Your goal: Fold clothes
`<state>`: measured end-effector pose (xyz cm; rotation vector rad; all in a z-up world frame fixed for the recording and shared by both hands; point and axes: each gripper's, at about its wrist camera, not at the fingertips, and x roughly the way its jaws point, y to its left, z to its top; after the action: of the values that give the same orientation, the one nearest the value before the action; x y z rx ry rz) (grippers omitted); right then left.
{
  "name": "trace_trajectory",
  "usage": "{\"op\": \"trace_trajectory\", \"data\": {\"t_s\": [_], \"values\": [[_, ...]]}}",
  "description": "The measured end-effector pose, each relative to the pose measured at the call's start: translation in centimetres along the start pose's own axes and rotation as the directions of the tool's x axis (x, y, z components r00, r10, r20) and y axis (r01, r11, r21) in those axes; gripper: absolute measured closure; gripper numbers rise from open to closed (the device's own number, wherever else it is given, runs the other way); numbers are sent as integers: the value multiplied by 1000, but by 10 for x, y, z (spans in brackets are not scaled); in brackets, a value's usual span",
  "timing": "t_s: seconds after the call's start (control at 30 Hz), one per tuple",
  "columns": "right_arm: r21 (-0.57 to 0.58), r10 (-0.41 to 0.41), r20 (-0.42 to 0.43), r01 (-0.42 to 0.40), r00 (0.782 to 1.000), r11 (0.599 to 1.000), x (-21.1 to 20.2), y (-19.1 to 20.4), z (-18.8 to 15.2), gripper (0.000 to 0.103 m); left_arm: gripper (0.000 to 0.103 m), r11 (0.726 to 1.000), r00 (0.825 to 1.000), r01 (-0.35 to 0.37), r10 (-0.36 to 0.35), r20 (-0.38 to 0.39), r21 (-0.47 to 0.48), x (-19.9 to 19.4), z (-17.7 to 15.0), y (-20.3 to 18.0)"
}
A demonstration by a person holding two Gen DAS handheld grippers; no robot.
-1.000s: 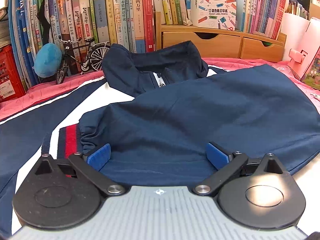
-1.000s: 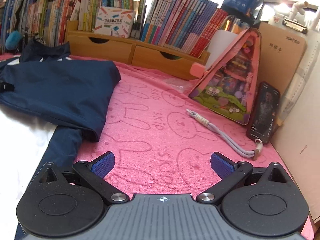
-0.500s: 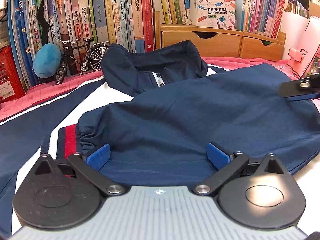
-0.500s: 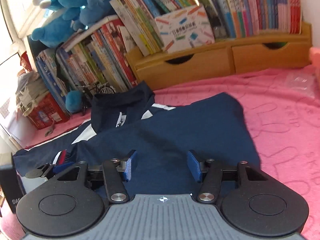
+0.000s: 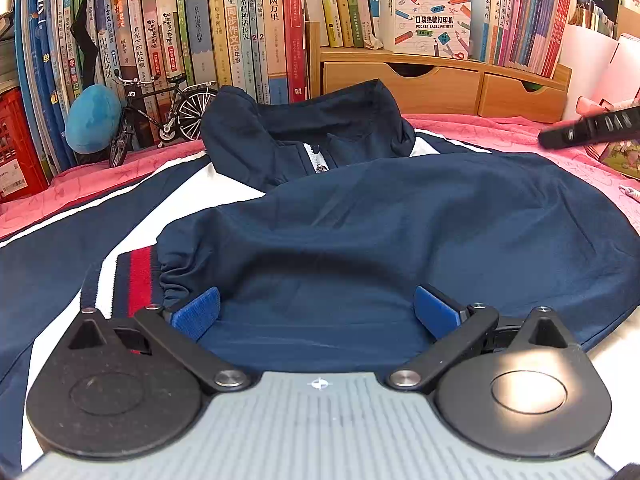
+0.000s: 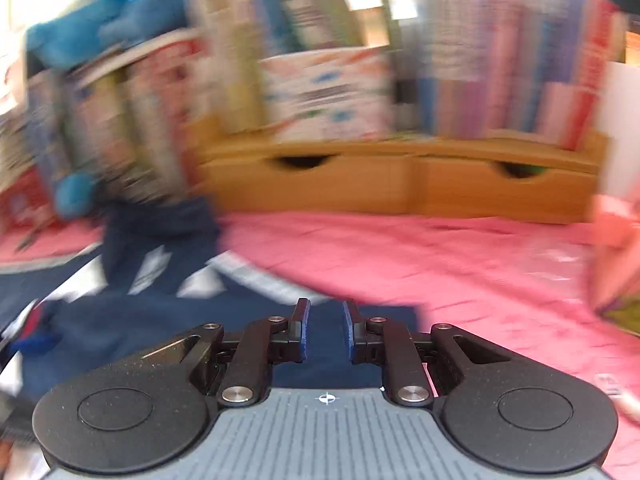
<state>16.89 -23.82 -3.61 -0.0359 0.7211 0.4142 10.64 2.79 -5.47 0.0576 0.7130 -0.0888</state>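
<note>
From the left wrist camera, the left gripper (image 5: pixel 316 312) is sitting low over the navy jacket (image 5: pixel 400 232), with its blue pads spread wide and nothing between them. The jacket is lying on the pink cloth (image 5: pixel 500 132), with one side folded over the middle. Its collar (image 5: pixel 304 128) is pointing toward the books (image 5: pixel 240 28). A striped cuff (image 5: pixel 128 280) in red, white and blue is lying just beside the left pad. A toy bicycle (image 5: pixel 160 116) and a blue ball (image 5: pixel 92 118) are standing by the books. A wooden drawer box (image 5: pixel 432 84) is sitting behind the collar. A black part of the right gripper (image 5: pixel 588 130) is showing at the right edge, above the cloth.

From the right wrist camera, everything is looking blurry. The right gripper (image 6: pixel 325 330) is hanging over the edge of the jacket (image 6: pixel 160 320), near where it is meeting the pink cloth (image 6: pixel 440 264). Its pads are sitting close together with a narrow gap, and nothing is showing between them.
</note>
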Motion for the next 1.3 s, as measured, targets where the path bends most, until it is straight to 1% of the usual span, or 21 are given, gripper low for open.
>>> {"op": "trace_trajectory", "data": {"t_s": [0.07,0.1,0.2,0.23,0.27,0.3,0.33,0.37,0.43,0.5,0.57,0.6,0.67,0.73,0.87,0.9,0.97,1.0,1.03,1.1,1.3], "values": [[-63,55,-53,-59,997,996,7,19,-13,84,0,1000,1000,0,0,0,0,0,0,0],[-92,28,-60,-33,998,995,9,20,-19,84,0,1000,1000,1,-1,0,0,0,0,0],[-170,-172,-6,168,985,971,11,-2,-34,79,0,1000,1000,0,0,0,0,0,0,0],[-180,-293,9,290,956,940,13,-12,-37,79,0,1000,1000,0,0,0,0,0,0,0],[-184,-459,10,453,888,872,17,-22,-38,78,0,1000,1000,1,-1,0,-1,0,0,0],[-204,-600,-2,587,800,783,19,-31,-40,76,0,1000,1000,1,-1,0,-1,0,0,0],[-212,-659,1,645,752,735,14,-37,-43,76,0,1000,1000,1,-1,0,0,0,0,0],[-179,-628,16,620,778,764,3,-37,-46,76,0,1000,1000,1,-1,0,0,0,0,0],[-79,-495,41,497,868,864,-25,-31,-51,77,0,1000,1000,1,-1,0,0,0,0,0],[-1,-348,63,349,935,937,-46,-17,-53,73,0,1000,1000,2,-2,0,1,0,0,0],[50,-191,63,188,980,981,-57,1,-55,70,0,1000,1000,1,-1,0,2,0,0,0],[67,-116,53,112,992,991,-59,10,-56,69,0,1000,1000,1,-1,0,2,0,0,0],[88,8,15,-9,1000,996,-56,27,-60,66,0,1000,1000,0,0,0,2,0,0,1],[70,21,-33,-19,999,997,-49,36,-68,66,0,1000,1000,0,0,0,2,0,0,1],[-36,-155,-12,154,988,987,-53,26,-83,65,0,1000,1000,1,-1,0,2,0,0,1],[-47,-247,-9,246,969,968,-54,22,-83,61,0,1000,1000,1,-1,0,2,0,0,1],[-59,-419,-8,418,908,906,-60,18,-84,55,0,1000,1000,1,-1,0,2,0,0,1],[-61,-455,-2,454,891,889,-67,17,-84,55,0,1000,1000,1,-1,0,2,0,0,1],[-54,-458,7,458,889,887,-75,15,-85,55,0,1000,1000,1,-1,0,2,0,0,1],[-20,-383,31,384,923,923,-91,17,-83,48,0,1000,1000,1,-1,0,3,0,0,1],[-49,-241,94,246,966,968,-98,60,-70,38,1,1000,1000,23,-23,15,2,-8,0,6]]}}
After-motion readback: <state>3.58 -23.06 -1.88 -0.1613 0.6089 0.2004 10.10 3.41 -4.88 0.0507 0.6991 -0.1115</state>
